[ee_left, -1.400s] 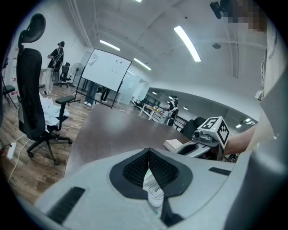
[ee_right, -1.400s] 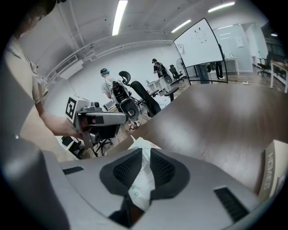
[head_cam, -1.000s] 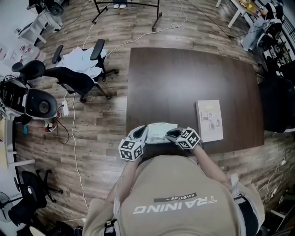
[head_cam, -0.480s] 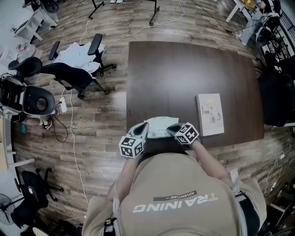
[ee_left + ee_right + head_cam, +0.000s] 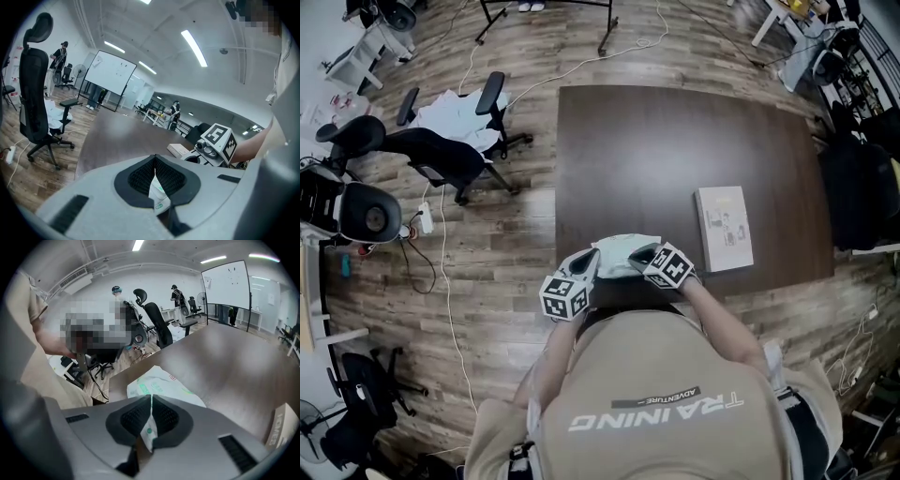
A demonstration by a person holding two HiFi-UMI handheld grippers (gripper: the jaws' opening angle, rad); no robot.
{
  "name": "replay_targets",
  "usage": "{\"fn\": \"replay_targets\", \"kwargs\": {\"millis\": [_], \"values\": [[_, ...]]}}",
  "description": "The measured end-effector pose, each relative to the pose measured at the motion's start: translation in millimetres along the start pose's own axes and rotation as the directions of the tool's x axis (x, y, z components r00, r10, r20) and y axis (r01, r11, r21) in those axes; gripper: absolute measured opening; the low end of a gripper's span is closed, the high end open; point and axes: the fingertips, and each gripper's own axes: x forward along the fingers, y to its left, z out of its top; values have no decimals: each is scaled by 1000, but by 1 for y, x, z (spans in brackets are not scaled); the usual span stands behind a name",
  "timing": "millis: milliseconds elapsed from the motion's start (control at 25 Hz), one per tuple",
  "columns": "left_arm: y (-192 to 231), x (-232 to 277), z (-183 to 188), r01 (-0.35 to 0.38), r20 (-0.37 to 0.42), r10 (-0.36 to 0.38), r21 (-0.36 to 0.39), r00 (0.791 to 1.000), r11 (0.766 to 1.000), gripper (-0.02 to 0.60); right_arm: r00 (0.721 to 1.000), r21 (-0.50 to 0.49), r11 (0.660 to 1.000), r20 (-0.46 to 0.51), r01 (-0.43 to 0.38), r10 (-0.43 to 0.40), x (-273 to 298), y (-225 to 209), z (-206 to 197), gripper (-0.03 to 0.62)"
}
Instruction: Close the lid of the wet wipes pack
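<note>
White and green, the wet wipes pack is being held at the near edge of the dark table. The left gripper and right gripper are each clamping an end of it, and the right one is now sitting slightly closer to the left than a second ago.

Right gripper: jaws closed together, pinching a thin flap of the wet wipes pack between the black ribbed pads. The pack is white with green print, crumpled, and sits by the table's near edge. A pale box lies toward the table's right edge. Beyond the table: a black office chair and a whiteboard.
</note>
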Motion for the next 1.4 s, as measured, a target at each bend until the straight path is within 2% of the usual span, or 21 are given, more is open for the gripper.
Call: {"fn": "replay_targets", "kwargs": {"millis": [280,520,640,840,1000,1160,1400], "values": [[3,-9,-9,-14,-3,14,5,1000,1000,11,999,-22,1000,-54,3,-4,7,5,-11,18],[9,-16,-17,-40,-10,40,28,999,999,11,1000,49,999,7,9,-10,10,0,-12,17],[8,-18,-22,-41,-22,42,30,999,999,11,1000,24,999,-3,23,-23,10,0,-11,15],[2,-26,-23,-29,-38,33,118,999,993,11,999,42,998,0,35,-35,15,0,-12,15],[4,-31,-19,-48,-19,50,99,999,994,11,998,68,995,9,68,-69,11,2,-12,15],[10,-22,-16,-45,-23,47,79,999,996,11,995,124,990,67,68,-77,2,-1,-2,15],[-8,-3,7,1,-6,0,125,1000,992,11,977,171,981,176,90,-120,-35,-19,9,15]]}}
